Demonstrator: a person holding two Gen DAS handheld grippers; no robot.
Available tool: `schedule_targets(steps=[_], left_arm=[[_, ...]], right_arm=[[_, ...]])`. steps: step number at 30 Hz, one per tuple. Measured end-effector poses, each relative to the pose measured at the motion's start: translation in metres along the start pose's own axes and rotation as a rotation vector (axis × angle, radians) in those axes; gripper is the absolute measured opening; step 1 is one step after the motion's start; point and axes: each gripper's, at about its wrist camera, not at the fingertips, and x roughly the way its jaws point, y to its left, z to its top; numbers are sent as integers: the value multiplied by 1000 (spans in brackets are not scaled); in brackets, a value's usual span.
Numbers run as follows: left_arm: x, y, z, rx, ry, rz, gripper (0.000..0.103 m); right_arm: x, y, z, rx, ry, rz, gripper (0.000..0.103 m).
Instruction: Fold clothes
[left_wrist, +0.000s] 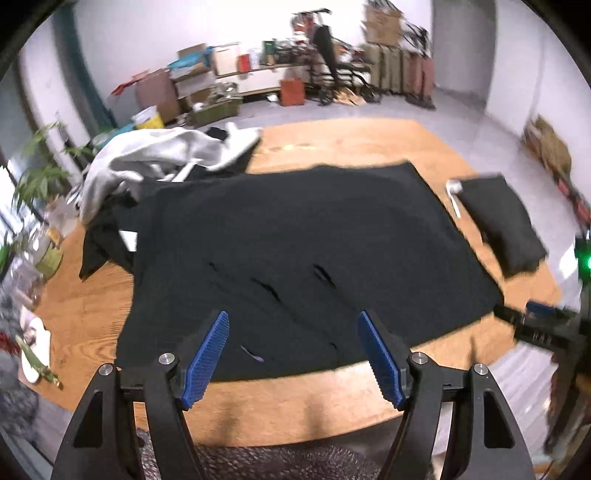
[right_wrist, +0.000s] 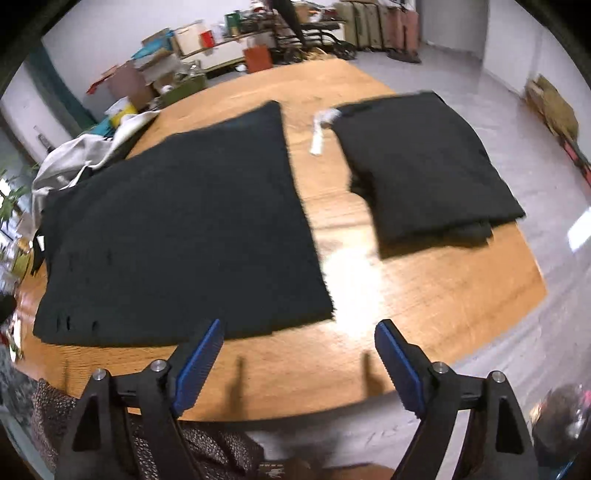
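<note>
Black garment (left_wrist: 295, 243): spread flat on the near half of the table, its near edge close to the table's rim; a few small slits show near that edge.
Folded pile (right_wrist: 424, 166): dark, neatly stacked, on the table to the right of the garment, apart from it with bare wood between.
White item (right_wrist: 318, 136): small, lying on the wood just beside the pile's far left corner; too blurred to tell what it is.
Heap (left_wrist: 147, 158): grey and white clothes bunched at the table's far left, touching the garment's far corner.
Left gripper (left_wrist: 293, 354): jaws wide apart, nothing between them, above the garment's near edge.
Right gripper (right_wrist: 299, 363): jaws wide apart, empty, over bare wood by the garment's near right corner.
Table (right_wrist: 443, 295): orange-brown wood with a curved rim and a bright glare patch.
Room: pale floor (left_wrist: 461, 110), white walls, cardboard boxes (left_wrist: 192, 81) and clutter along the far wall, leafy plant (left_wrist: 37, 173) at left.
</note>
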Motion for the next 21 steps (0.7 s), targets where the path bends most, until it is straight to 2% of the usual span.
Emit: schedule_targets(steps=[3,7,15,18,21], left_arm=[[8,-28,-6,51,25,13,73],[18,-47,-11,87,52,76,73],[18,-49,-16,86,48,118,73],[20,-48,-14,86,32,113,73],[25,-51,-11,121,17,147,73]], right_arm=[[-3,-2,-1,-11,-12,17,87],[5,-3,2,-16,-1,60,87],[21,1,7,-38,-16,187,87],[30,-3,10,-24,-2,182,87],[39,-7,13,-10,15,172,88]])
